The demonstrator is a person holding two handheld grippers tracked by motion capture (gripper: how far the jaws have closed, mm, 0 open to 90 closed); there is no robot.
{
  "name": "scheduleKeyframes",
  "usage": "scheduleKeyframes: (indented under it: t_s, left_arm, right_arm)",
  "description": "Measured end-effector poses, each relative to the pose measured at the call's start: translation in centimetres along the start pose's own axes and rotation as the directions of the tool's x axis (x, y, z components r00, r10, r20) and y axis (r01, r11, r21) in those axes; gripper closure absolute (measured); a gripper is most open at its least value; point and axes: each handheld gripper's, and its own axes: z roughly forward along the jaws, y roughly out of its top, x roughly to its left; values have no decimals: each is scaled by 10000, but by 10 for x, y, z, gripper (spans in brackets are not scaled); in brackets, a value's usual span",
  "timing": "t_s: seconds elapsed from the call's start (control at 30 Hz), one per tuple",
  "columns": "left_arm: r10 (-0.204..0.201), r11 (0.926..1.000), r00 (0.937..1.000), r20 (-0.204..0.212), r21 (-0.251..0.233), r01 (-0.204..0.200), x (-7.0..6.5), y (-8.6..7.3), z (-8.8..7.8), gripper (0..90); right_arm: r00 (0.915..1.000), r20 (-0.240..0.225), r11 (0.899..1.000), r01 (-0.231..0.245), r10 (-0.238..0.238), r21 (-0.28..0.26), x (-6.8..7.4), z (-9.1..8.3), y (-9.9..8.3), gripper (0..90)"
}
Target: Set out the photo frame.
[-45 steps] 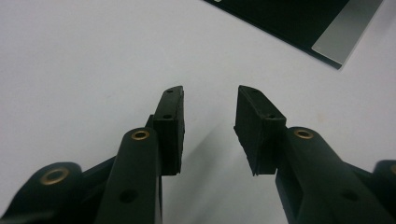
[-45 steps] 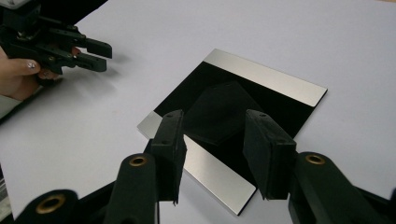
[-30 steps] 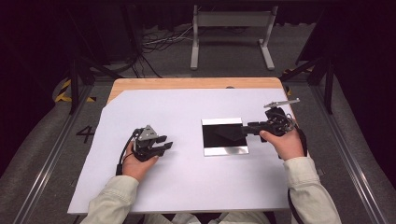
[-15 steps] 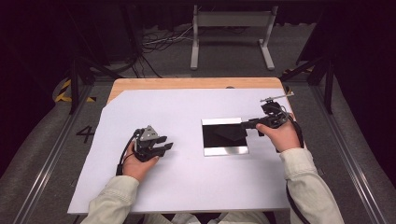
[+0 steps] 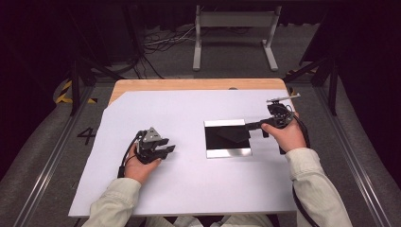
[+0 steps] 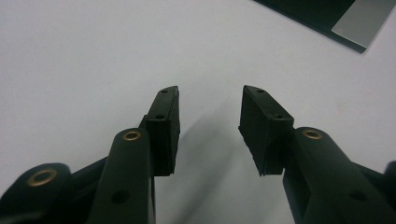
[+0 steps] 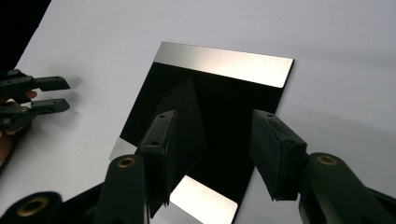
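On the white sheet [image 5: 189, 113] covering the table, the mirror plate [image 5: 228, 138] lies flat right of centre, so I hold my right gripper [image 5: 249, 126] at its right edge, jaws spread, just narrowed a bit, hovering over the dark glass with nothing pinched. My left gripper [image 5: 169, 150] rests well apart, parked out of the way, jaws just widening, empty.

This looks like a lab or recording studio set up for capture work. A wooden table [image 5: 189, 84] covered with a white paper sheet [image 5: 189, 179] stands between dark metal floor rails [image 5: 42, 175], with black curtains around, loose cables [image 5: 161, 45] on grey carpet, yellow-black hazard tape [image 5: 64, 92] and a grey metal stand [image 5: 234, 35] behind.
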Motion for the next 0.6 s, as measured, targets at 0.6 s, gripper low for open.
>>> scheduleKeyframes:
  t_s: [0.6]
  left_arm:
    - [0, 10000, 10000, 23, 50, 0, 1, 0, 1, 580]
  right_arm:
    - [9965, -302, 9963, -770, 781, 372, -1, 17, -7, 459]
